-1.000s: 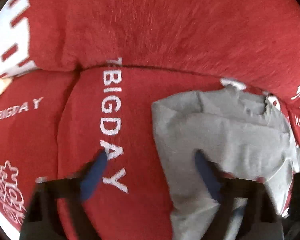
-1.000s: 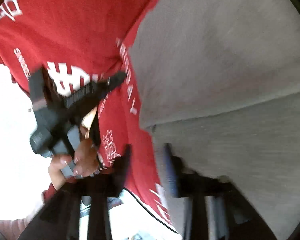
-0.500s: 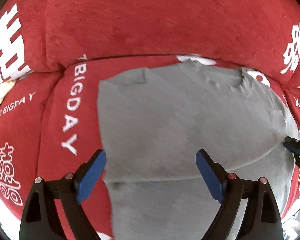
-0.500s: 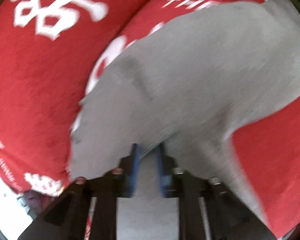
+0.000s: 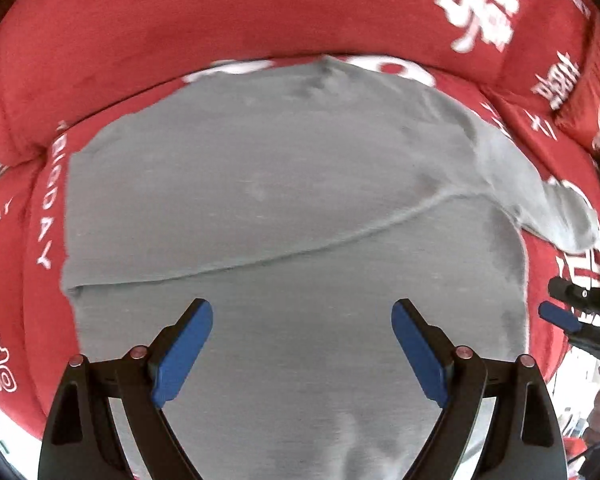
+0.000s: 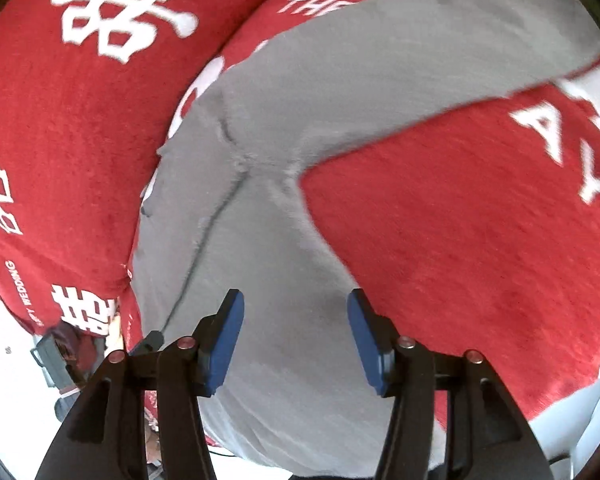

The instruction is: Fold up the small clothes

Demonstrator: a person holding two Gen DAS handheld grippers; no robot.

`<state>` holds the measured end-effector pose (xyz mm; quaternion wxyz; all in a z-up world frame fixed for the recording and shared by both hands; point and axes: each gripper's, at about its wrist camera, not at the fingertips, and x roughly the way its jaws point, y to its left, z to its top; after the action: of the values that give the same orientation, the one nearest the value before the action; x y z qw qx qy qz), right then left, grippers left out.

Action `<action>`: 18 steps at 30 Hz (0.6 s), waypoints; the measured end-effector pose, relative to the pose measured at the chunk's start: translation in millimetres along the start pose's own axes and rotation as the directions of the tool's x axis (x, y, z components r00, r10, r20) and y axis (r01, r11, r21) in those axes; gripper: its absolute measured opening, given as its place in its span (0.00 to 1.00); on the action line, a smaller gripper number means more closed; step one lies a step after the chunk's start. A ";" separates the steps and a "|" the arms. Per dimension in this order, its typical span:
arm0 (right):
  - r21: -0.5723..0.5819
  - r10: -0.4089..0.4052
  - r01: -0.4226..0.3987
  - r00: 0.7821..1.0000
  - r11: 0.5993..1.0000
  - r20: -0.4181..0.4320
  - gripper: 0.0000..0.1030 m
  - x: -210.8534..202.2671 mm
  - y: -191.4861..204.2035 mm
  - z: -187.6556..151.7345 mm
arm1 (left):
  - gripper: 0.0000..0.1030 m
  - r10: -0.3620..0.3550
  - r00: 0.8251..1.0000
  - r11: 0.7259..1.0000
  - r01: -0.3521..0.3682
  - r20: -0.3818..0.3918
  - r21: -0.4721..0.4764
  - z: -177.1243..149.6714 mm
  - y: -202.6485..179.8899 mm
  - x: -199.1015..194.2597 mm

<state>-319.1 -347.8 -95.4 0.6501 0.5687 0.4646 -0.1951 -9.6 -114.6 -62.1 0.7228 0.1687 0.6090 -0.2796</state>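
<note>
Lying spread on red cover (image 5: pixel 260 12): grey shirt (image 5: pixel 284 184).

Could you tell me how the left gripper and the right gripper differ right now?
The left gripper stands wide open; the right gripper is narrower, its jaws opening. The left hangs over the grey garment's folded body; the right over its narrow end. Both have blue pads and grip nothing.

Bright even daylight, fisheye-curved dark corners, slight motion blur
</note>
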 end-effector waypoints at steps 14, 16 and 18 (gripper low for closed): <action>0.205 -0.051 0.012 0.981 0.979 0.187 0.57 -76.2 -112.7 66.4 | 0.88 -0.008 0.999 0.996 0.012 -0.045 0.084 12.8 -104.4 16.8; 0.239 -0.058 0.000 0.971 0.971 0.233 0.57 -85.6 -128.7 75.8 | 0.88 -0.015 0.999 0.996 0.020 -0.050 0.085 16.5 -111.2 19.5; 0.291 -0.048 -0.038 0.959 0.956 0.281 0.57 -91.8 -148.8 88.6 | 0.88 -0.022 0.998 0.996 0.027 -0.054 0.081 20.4 -119.1 22.8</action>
<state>-446.8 -495.8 -109.6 0.6178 0.6237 0.3336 -0.3434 -63.9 -224.8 -68.8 0.6956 0.1981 0.6178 -0.3086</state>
